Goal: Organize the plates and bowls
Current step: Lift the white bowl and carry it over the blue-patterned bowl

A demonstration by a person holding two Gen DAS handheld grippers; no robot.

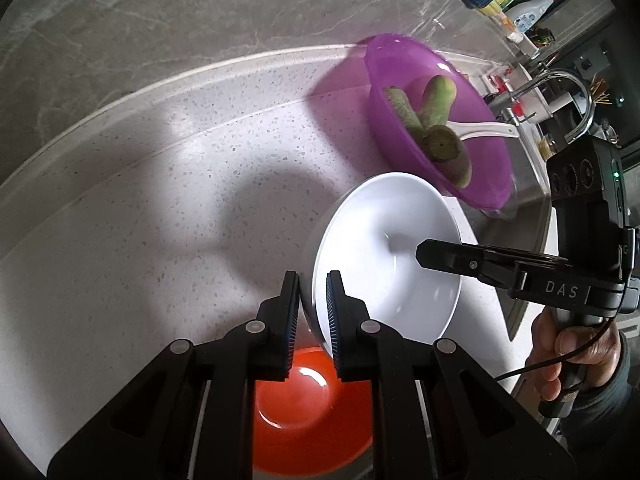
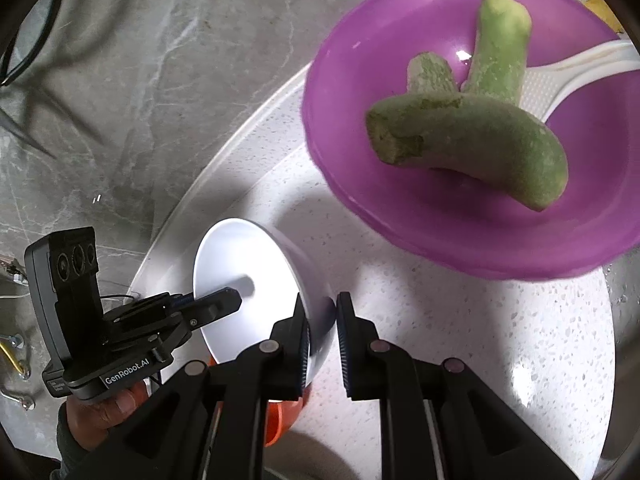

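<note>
Glossy white bowl (image 1: 384, 248) pinched at rim, speckled stone counter (image 1: 160, 208)

A speckled white counter (image 1: 168, 208) curves beside grey marbled floor tiles (image 1: 120, 32). Three pale green vegetable pieces (image 2: 472, 136) lie crossed over one another, with a white plastic spatula (image 2: 568, 76) reaching in from the right, its blade under them. At the far right a curved chrome faucet (image 1: 576, 92) arches near a sink edge, with a cluster of bottles (image 1: 528, 0) beyond it (labels too blurred to read). A dark cable (image 2: 36, 40) loops across the tiles.
</note>
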